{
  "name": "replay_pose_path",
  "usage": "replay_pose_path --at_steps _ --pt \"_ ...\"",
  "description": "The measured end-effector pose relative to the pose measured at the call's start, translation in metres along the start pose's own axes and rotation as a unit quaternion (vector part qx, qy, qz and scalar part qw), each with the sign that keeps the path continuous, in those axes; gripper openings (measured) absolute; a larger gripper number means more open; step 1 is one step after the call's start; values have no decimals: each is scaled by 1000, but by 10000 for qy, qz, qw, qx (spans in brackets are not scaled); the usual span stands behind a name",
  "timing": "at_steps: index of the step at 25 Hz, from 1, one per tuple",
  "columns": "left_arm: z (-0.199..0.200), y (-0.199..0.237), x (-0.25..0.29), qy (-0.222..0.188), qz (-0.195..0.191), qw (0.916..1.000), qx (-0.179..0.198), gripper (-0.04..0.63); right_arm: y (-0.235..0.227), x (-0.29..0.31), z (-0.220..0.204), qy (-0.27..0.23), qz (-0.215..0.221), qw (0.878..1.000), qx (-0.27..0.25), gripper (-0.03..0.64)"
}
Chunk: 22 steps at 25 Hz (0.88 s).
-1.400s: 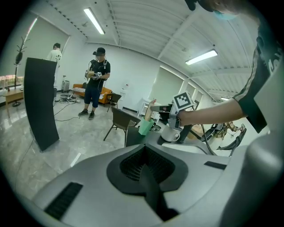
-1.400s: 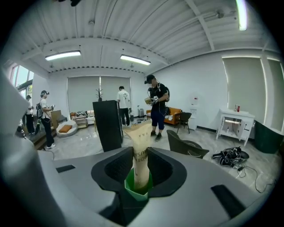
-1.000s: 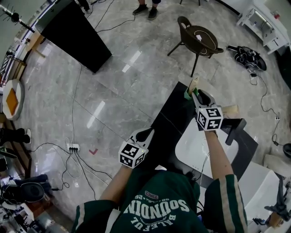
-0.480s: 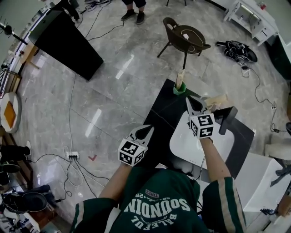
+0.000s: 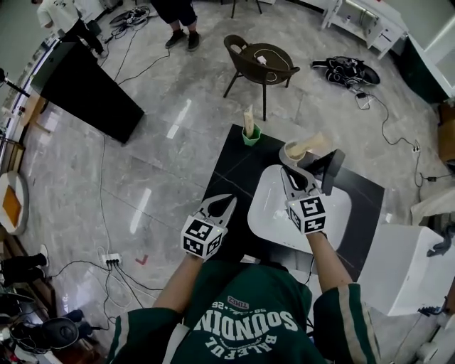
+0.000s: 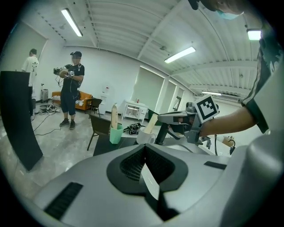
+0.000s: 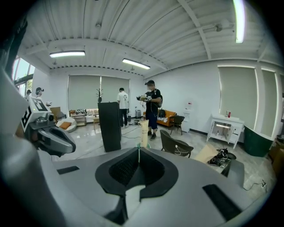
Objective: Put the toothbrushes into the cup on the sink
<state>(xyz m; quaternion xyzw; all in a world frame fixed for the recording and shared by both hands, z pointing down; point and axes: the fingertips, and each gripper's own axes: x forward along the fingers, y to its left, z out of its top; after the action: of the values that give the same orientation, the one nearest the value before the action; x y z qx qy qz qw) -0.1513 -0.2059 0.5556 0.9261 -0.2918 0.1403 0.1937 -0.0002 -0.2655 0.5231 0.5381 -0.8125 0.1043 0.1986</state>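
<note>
A green cup (image 5: pixel 250 136) stands at the far edge of the black counter with a tall boxed toothbrush (image 5: pixel 248 118) upright in it. A white cup (image 5: pixel 293 151) beside the black faucet (image 5: pixel 331 170) holds another boxed toothbrush (image 5: pixel 310 143), which leans. My right gripper (image 5: pixel 292 180) hovers over the white sink basin (image 5: pixel 270 220), shut and empty, short of both cups. My left gripper (image 5: pixel 225 205) hangs shut and empty at the counter's left edge. From the left gripper view I see the green cup (image 6: pixel 116 133), the white cup (image 6: pixel 143 138) and the right gripper (image 6: pixel 162 118).
A dark round chair (image 5: pixel 259 60) stands on the floor beyond the counter. A black panel (image 5: pixel 84 82) is at the far left. A person (image 5: pixel 176 15) stands at the back. Cables (image 5: pixel 114 213) run across the floor, and a white box (image 5: pixel 409 270) sits at the right.
My right gripper has drawn back from the green cup to above the basin and shut empty. The boxed toothbrush stays standing in the green cup. The left gripper has hardly moved.
</note>
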Motion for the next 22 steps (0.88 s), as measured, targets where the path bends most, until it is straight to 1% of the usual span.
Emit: replay_pose_path --at_steps 6,9,12,19,22 --pt "12 -38 15 44 -241 9995 178 11 -8 -57 -17 82 -229 9994 241 43" --pt "22 -62 25 19 -368 9989 291 11 -14 -85 -27 124 -325 9990 267 43" --pt "29 -84 35 28 -459 9982 397 11 -26 -115 -36 74 -490 9979 410 43" --pt "34 -130 61 98 -721 9959 540 11 -60 -176 -54 -148 -1048 9893 1000 43" --pt "36 -147 71 145 -833 9945 611 11 -70 -196 -61 -202 -1257 9853 1142 43"
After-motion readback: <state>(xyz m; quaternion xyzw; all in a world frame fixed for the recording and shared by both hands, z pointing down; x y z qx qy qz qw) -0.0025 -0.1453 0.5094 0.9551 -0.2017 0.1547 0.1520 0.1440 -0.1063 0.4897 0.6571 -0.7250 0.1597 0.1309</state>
